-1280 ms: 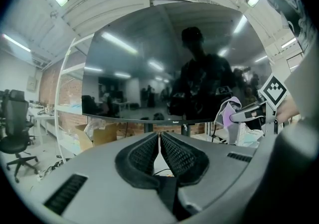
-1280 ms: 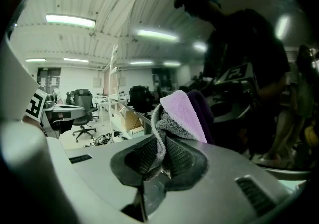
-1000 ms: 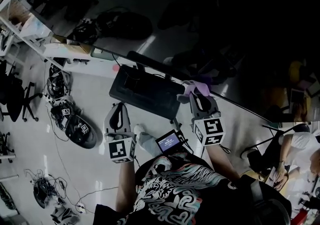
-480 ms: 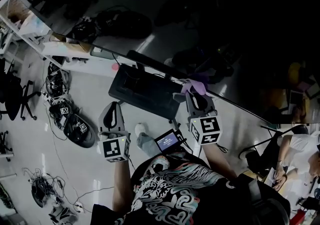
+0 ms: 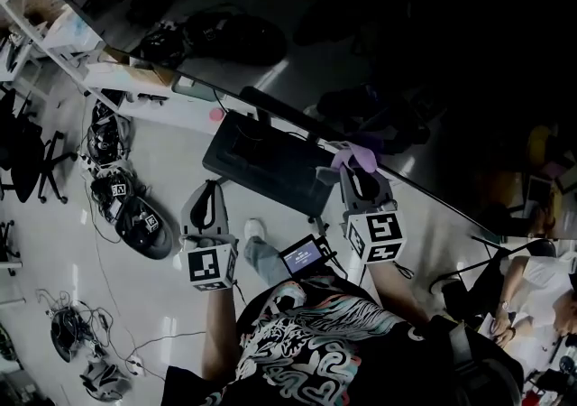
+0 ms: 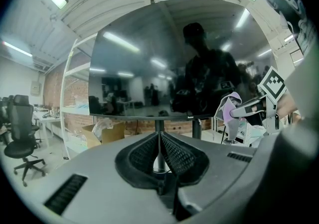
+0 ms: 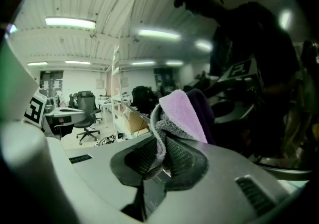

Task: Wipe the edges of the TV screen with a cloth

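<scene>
The TV screen [image 5: 424, 61] is a large dark, reflective panel on a black stand base [image 5: 270, 161]; its lower edge runs from upper left to lower right. My right gripper [image 5: 354, 170] is shut on a purple-and-grey cloth [image 5: 356, 157], held against that lower edge near the stand. In the right gripper view the cloth [image 7: 182, 113] bunches up out of the gripper [image 7: 162, 161], with the screen [image 7: 254, 73] close on the right. My left gripper [image 5: 209, 201] hangs back from the TV, shut and empty. The left gripper view shows the left gripper [image 6: 159, 151] facing the screen [image 6: 169, 63] and the cloth [image 6: 230, 113].
White shelving [image 5: 54, 25] stands at the left with a cardboard box [image 6: 102, 131] below it. Office chairs [image 5: 32, 161], cables and black gear [image 5: 135, 224] lie about the floor. A small lit display [image 5: 304, 256] sits between my arms. Another person [image 5: 532, 278] is at lower right.
My left gripper has drawn slightly left and back from the stand. The right gripper and cloth stay at nearly the same spot on the lower edge.
</scene>
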